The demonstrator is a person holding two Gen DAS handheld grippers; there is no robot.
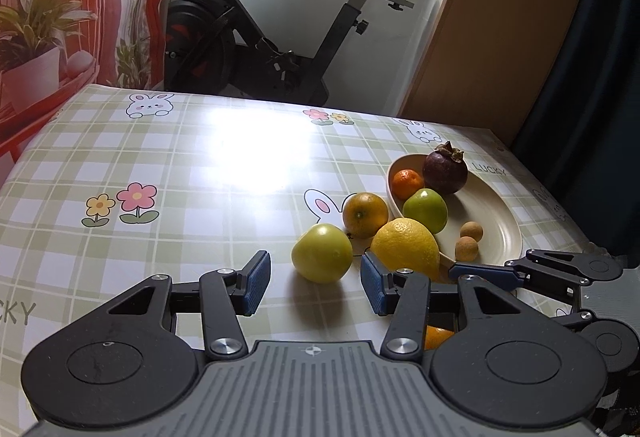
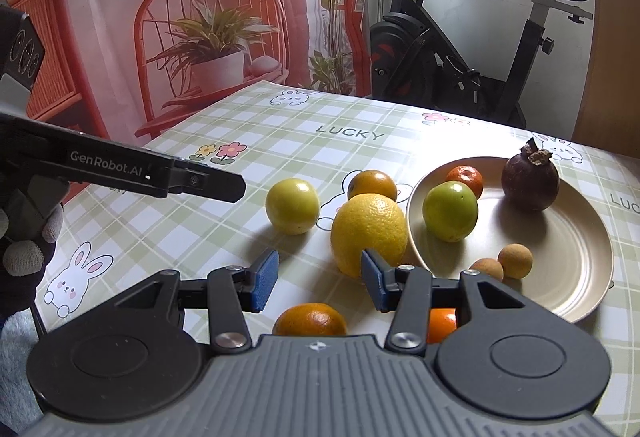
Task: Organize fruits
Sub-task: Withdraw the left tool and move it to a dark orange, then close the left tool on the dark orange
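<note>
The table (image 2: 280,125) with the green checked cloth, printed with rabbits and flowers, carries everything. On its right part stands the round cream plate (image 2: 560,277), and already inside it are a dark purple mangosteen (image 2: 530,183), a green round fruit (image 2: 450,211), a small orange mandarin (image 2: 466,175) and two little brown longans (image 2: 514,261).

Outside the plate, the biggest piece is the large yellow citrus fruit (image 2: 366,229), which lies just beside the rim of the plate. Behind it is an orange-brown round fruit (image 2: 372,185), to its left a yellow-green round fruit (image 2: 292,205), and nearer to the cameras two more oranges (image 2: 310,319), partly hidden under the tool.

The left gripper (image 1: 314,287) has its jaws wide apart and empty, pointing at the yellow-green fruit, which sits a little beyond the blue pads (image 1: 256,287). The right gripper (image 2: 316,283) is also spread and empty, low beside the large yellow citrus.

I think the step in hand is to take the yellow-green fruit with the left tool. To do it well, the person should go forward until the fruit's widest part is between the pads, close slowly because round fruit rolls away easily, lift it clear over the rim, and put it on a free place of the plate, away from the longans.
</note>
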